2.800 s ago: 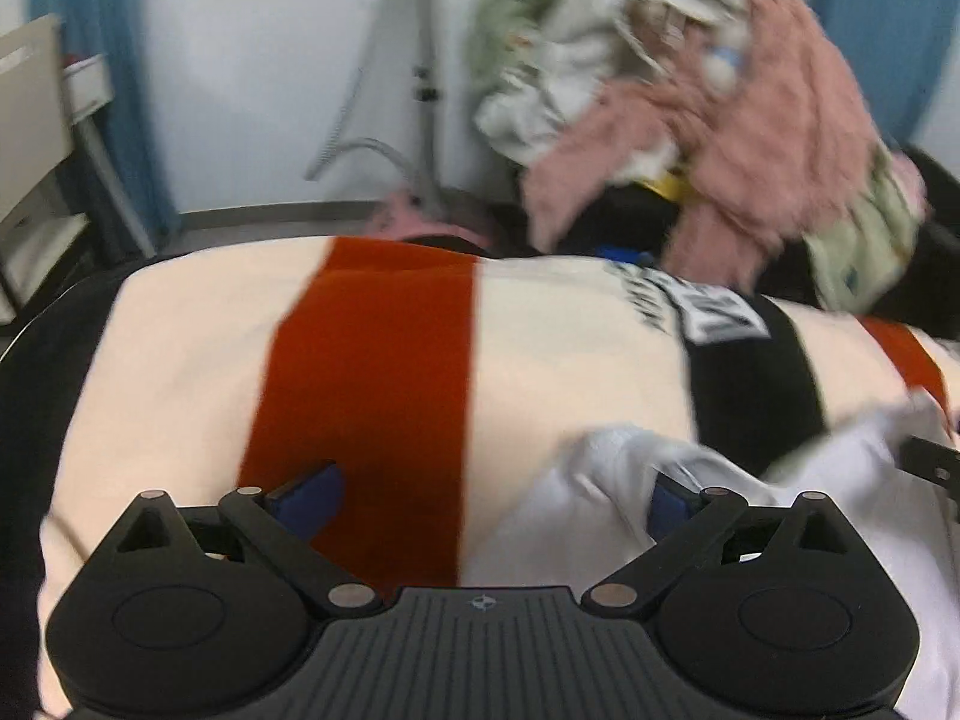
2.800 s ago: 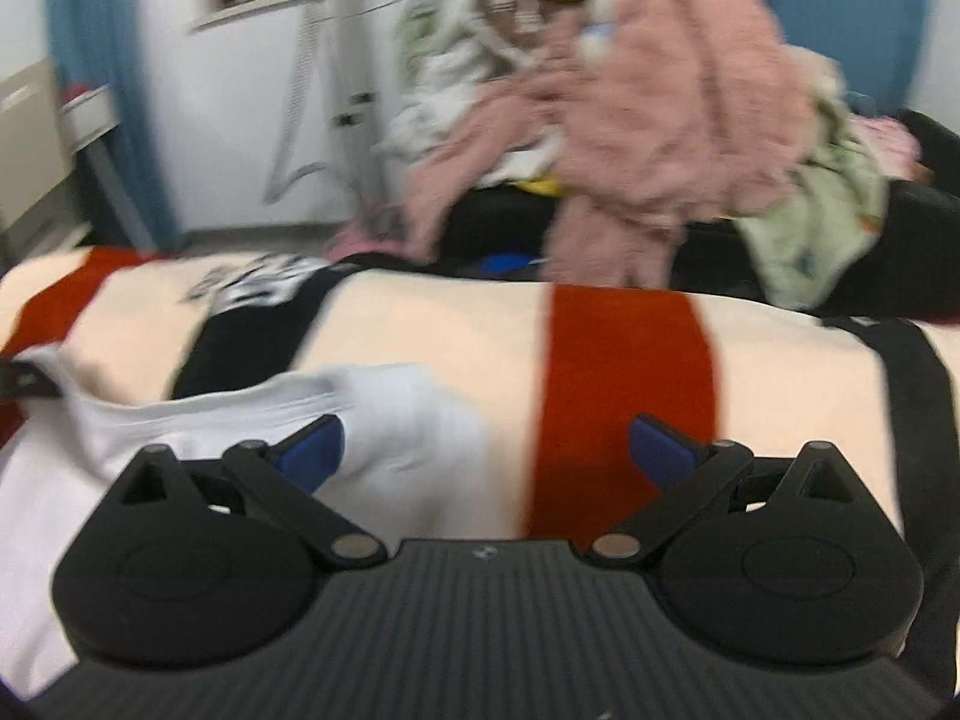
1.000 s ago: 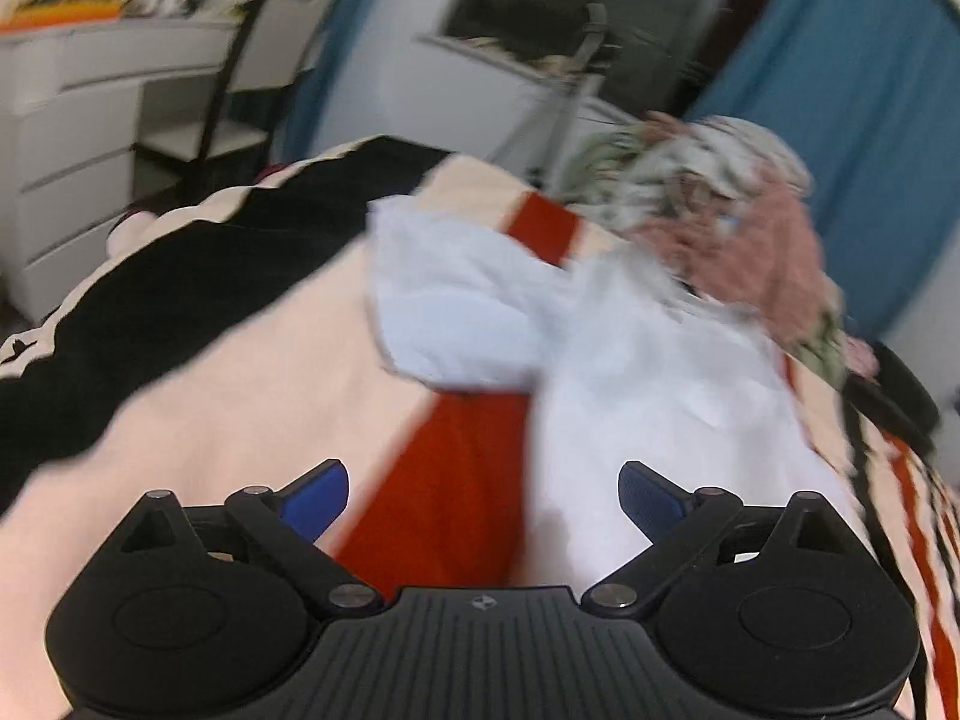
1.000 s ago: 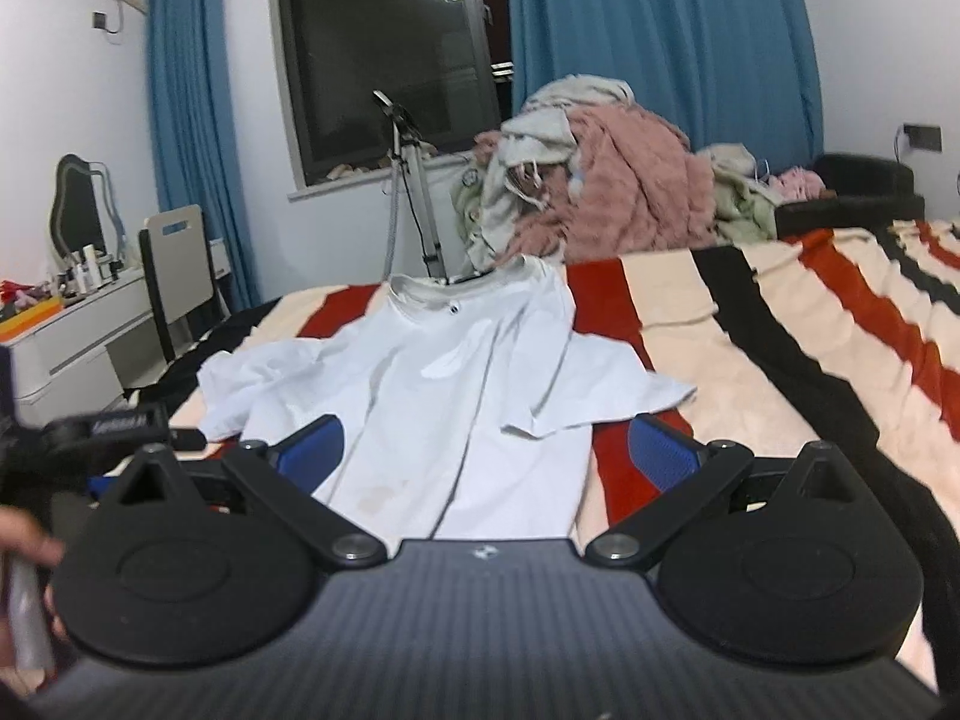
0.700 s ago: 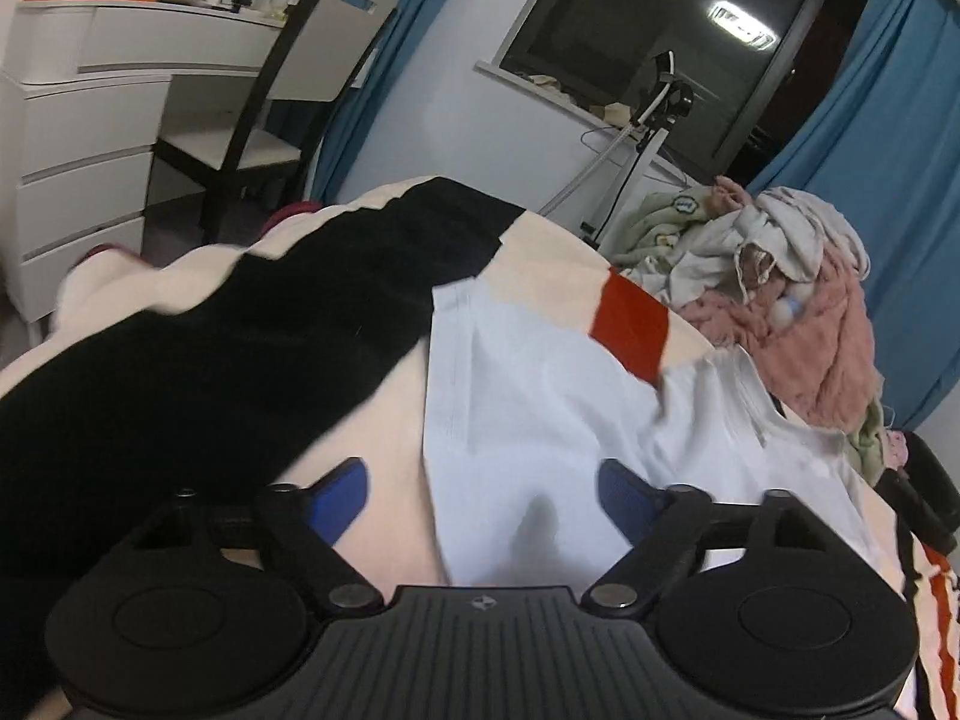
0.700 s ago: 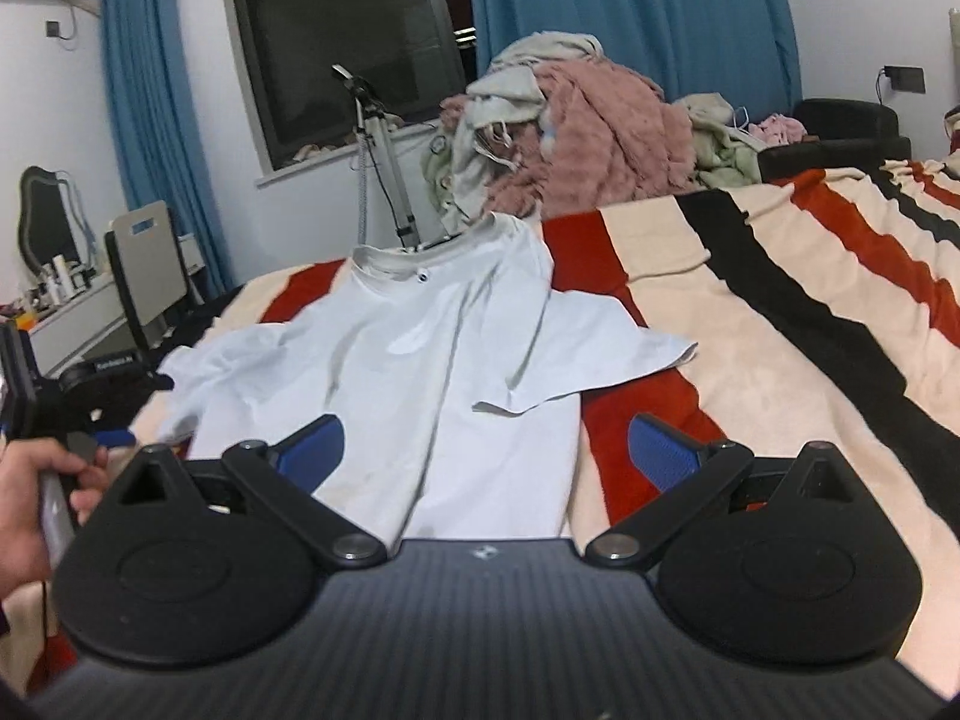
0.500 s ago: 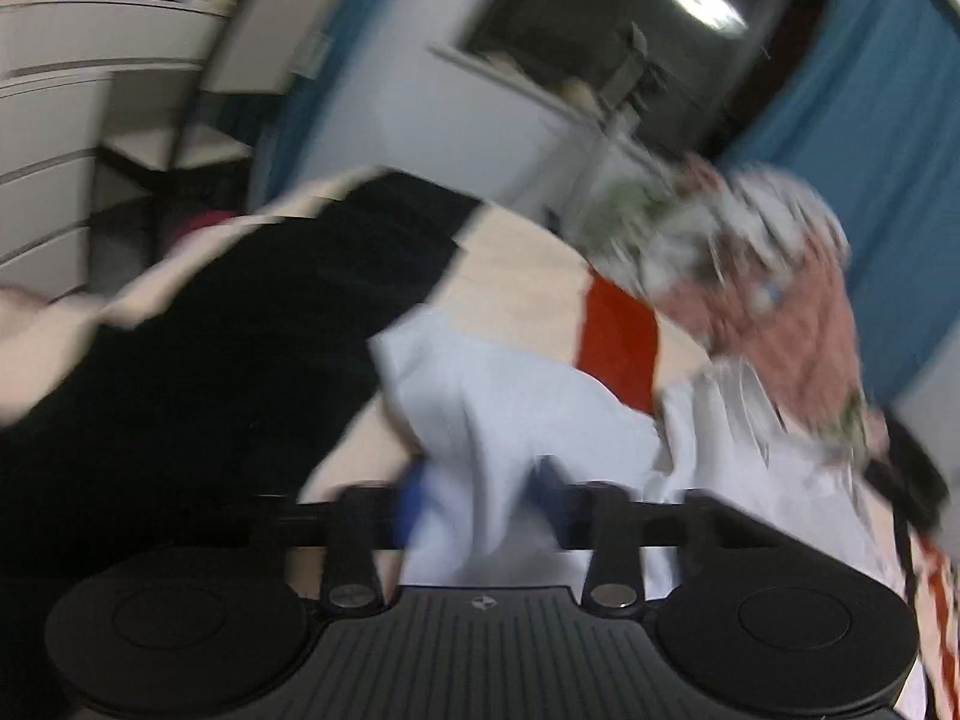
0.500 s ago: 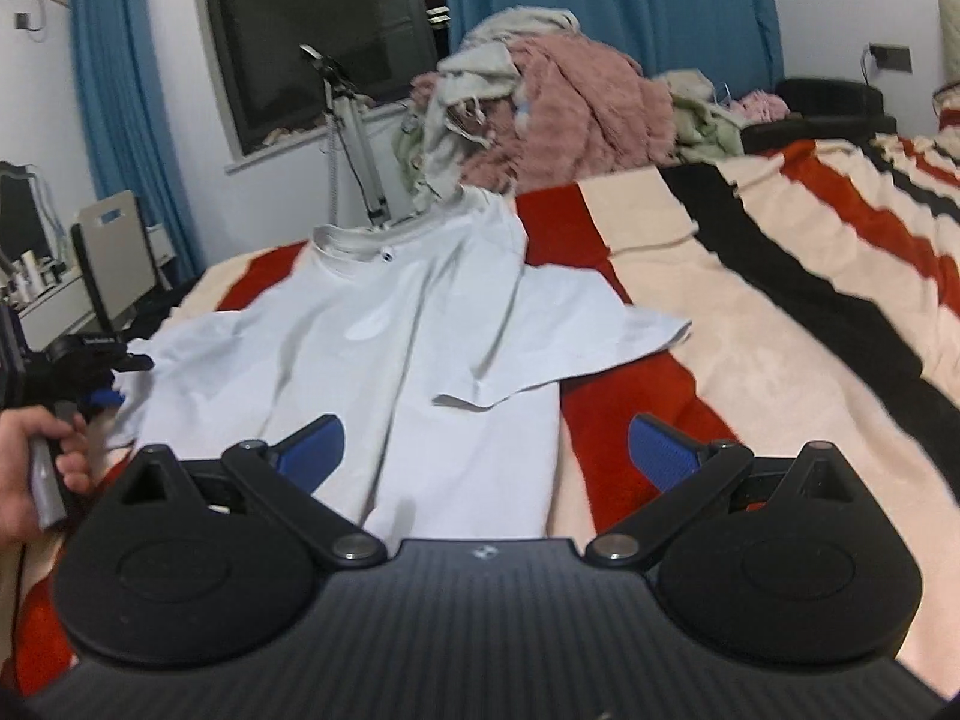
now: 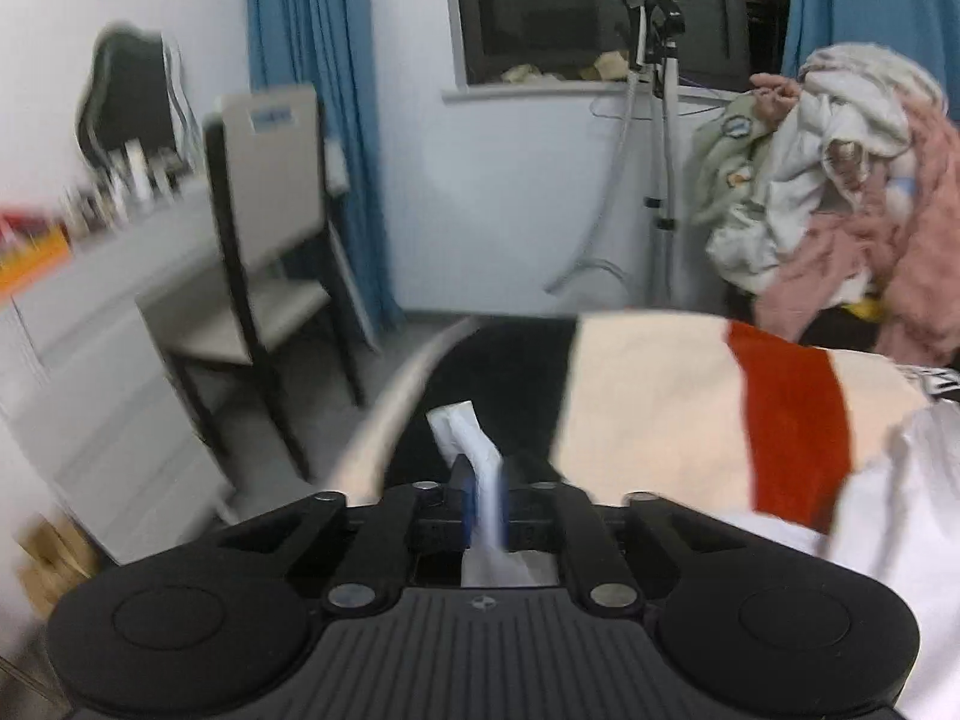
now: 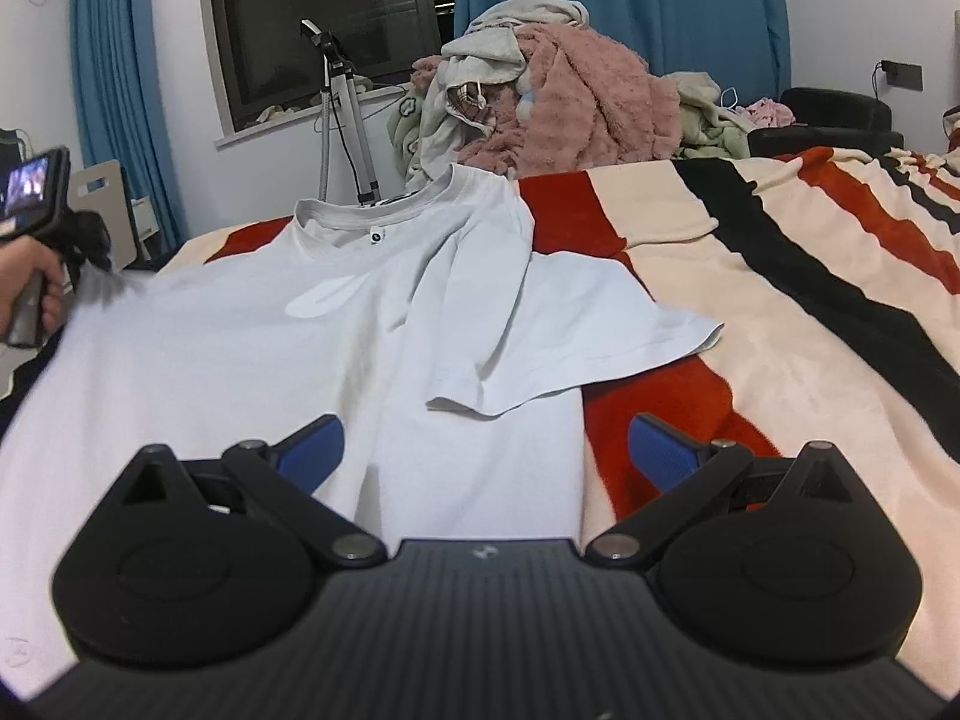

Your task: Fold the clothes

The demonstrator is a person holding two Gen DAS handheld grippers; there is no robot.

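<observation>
A white t-shirt (image 10: 384, 324) lies face up on the striped blanket (image 10: 780, 300), collar toward the far end, its right sleeve spread onto a red stripe. My right gripper (image 10: 486, 450) hovers open over the shirt's lower hem, nothing between its blue pads. In the left wrist view my left gripper (image 9: 485, 495) is shut on a pinched strip of the white t-shirt (image 9: 474, 450), which sticks up past the fingers; more of the shirt hangs at the right edge. The right wrist view shows the left gripper held in a hand (image 10: 30, 276) at the shirt's left side.
A heap of unfolded clothes (image 10: 558, 96), pink and pale, rises beyond the bed's far end beside a metal stand (image 10: 345, 114). A chair (image 9: 264, 276) and white drawers (image 9: 78, 396) stand off the bed's left side. Blue curtains (image 10: 630, 6) and a dark window back the room.
My left gripper closed on the shirt's left sleeve edge and swung outward toward the chair, pulling the cloth. My right gripper stayed open and came lower over the hem.
</observation>
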